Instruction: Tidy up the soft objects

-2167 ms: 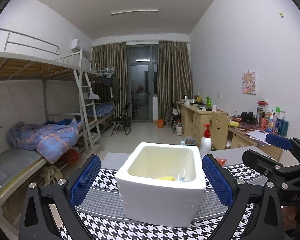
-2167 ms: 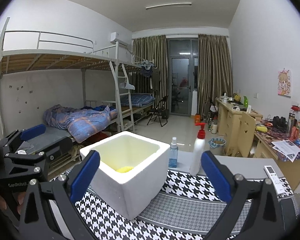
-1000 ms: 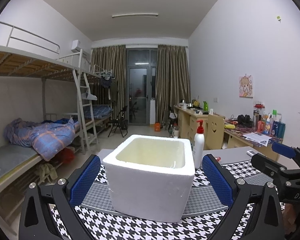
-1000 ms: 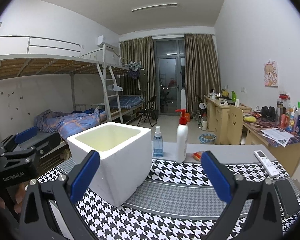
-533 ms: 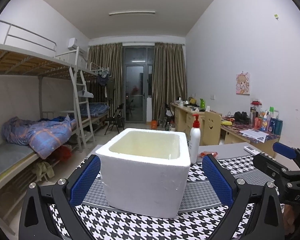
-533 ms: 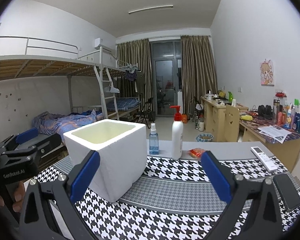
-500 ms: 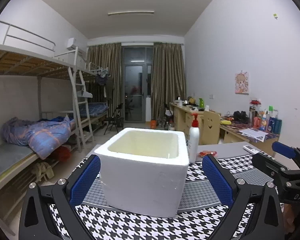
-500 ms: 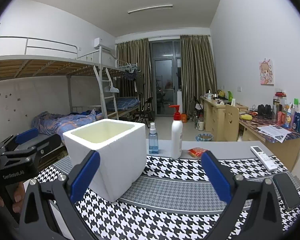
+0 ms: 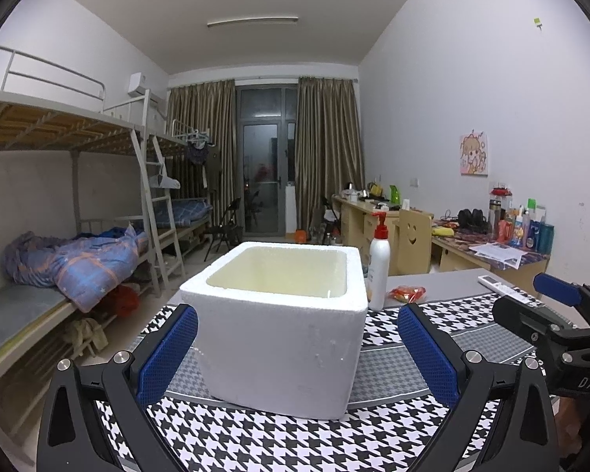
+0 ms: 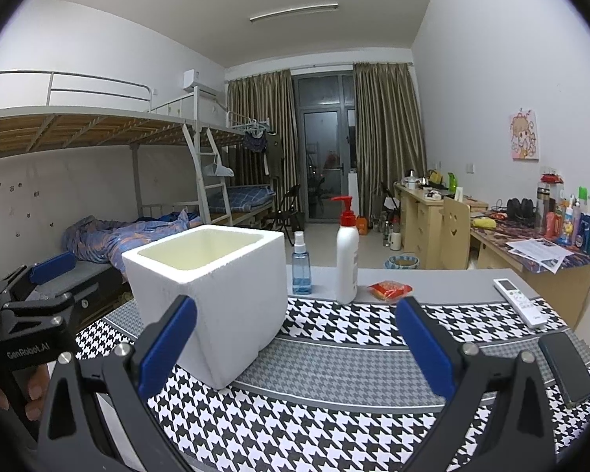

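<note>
A white foam box stands on the houndstooth cloth; it also shows in the right wrist view. Its inside is hidden from this low angle. My left gripper is open and empty, its blue pads either side of the box's near face. My right gripper is open and empty, to the right of the box, over the cloth. A small red packet lies at the cloth's far edge.
A white pump bottle and a blue spray bottle stand behind the box. A white remote and a dark phone lie at the right. Bunk beds are at the left, cluttered desks at the right.
Both grippers have dropped lower and pulled back, so the box's contents no longer show. Both stay open and empty.
</note>
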`<state>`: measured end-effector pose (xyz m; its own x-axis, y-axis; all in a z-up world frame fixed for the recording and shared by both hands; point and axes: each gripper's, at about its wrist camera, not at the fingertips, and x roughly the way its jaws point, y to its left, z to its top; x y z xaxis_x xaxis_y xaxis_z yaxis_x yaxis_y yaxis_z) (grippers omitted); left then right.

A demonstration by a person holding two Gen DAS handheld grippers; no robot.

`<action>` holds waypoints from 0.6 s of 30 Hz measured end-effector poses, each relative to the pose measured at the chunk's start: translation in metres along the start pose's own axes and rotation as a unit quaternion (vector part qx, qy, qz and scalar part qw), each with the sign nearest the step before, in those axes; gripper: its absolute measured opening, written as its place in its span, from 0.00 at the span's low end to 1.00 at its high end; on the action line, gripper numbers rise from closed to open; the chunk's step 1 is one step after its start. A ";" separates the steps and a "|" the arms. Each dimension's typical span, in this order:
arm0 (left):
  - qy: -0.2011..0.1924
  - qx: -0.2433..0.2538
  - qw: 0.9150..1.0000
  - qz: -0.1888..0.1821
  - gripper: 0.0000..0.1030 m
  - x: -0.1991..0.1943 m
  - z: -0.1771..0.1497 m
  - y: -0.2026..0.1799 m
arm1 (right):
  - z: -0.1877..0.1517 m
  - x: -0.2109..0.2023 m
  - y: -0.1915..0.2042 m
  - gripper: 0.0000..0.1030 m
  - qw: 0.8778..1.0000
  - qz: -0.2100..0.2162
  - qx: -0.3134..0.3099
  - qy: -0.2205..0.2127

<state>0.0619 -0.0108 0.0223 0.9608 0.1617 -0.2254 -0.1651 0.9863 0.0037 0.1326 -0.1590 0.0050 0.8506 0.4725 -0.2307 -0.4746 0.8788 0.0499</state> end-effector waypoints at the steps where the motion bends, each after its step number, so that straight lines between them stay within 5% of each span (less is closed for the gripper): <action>1: 0.000 0.000 1.000 0.000 0.99 0.000 0.000 0.000 | 0.000 0.000 0.000 0.99 1.000 0.000 0.001 0.000; 18: 0.004 0.000 1.000 0.006 0.99 0.004 -0.001 0.000 | -0.001 0.003 0.000 0.99 1.000 0.004 0.000 0.004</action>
<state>0.0660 -0.0101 0.0205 0.9566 0.1736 -0.2341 -0.1770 0.9842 0.0066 0.1352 -0.1576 0.0031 0.8453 0.4782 -0.2385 -0.4807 0.8754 0.0514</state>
